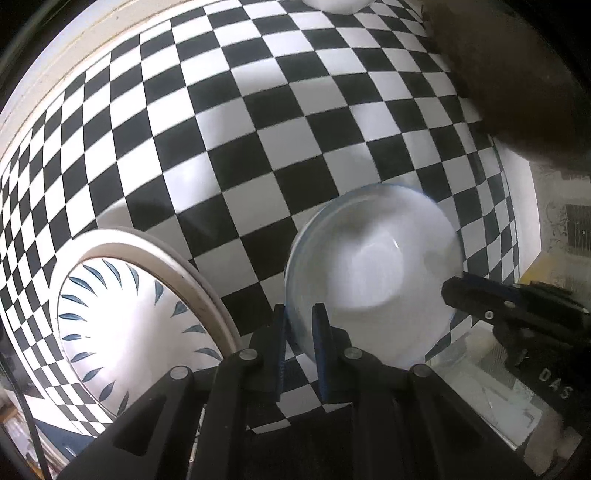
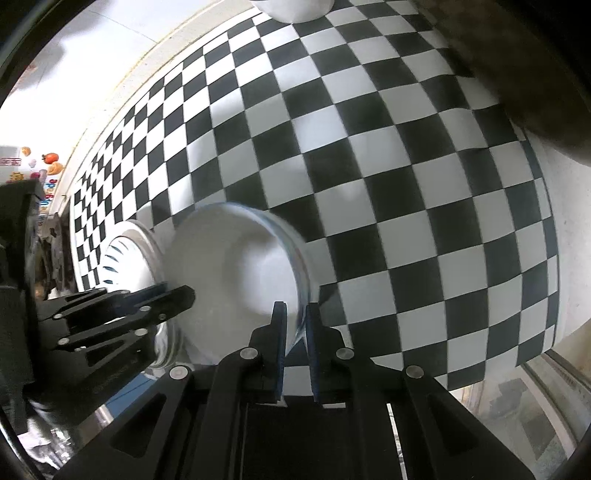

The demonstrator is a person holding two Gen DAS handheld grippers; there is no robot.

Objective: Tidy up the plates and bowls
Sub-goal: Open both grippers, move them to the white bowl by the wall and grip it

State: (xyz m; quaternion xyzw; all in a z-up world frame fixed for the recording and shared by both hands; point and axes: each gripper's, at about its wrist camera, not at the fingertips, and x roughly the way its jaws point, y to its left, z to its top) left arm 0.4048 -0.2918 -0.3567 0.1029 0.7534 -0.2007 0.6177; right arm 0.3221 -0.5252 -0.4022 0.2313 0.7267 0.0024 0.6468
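A white bowl with a thin blue rim (image 1: 373,273) is held above the checkered tablecloth (image 1: 258,129). My left gripper (image 1: 300,325) is shut on its near-left rim. My right gripper (image 2: 295,325) is shut on the opposite rim of the same bowl (image 2: 236,273), and it shows in the left wrist view (image 1: 480,299) at the bowl's right side. A large plate with blue leaf marks (image 1: 129,317) lies on the cloth to the left of the bowl; it also shows in the right wrist view (image 2: 129,254), partly hidden behind the bowl. The bowl looks blurred.
Another white dish (image 1: 336,5) sits at the far edge of the cloth, also seen in the right wrist view (image 2: 295,9). A dark brown object (image 1: 509,74) stands at the back right. The table's right edge (image 1: 517,206) drops to the floor.
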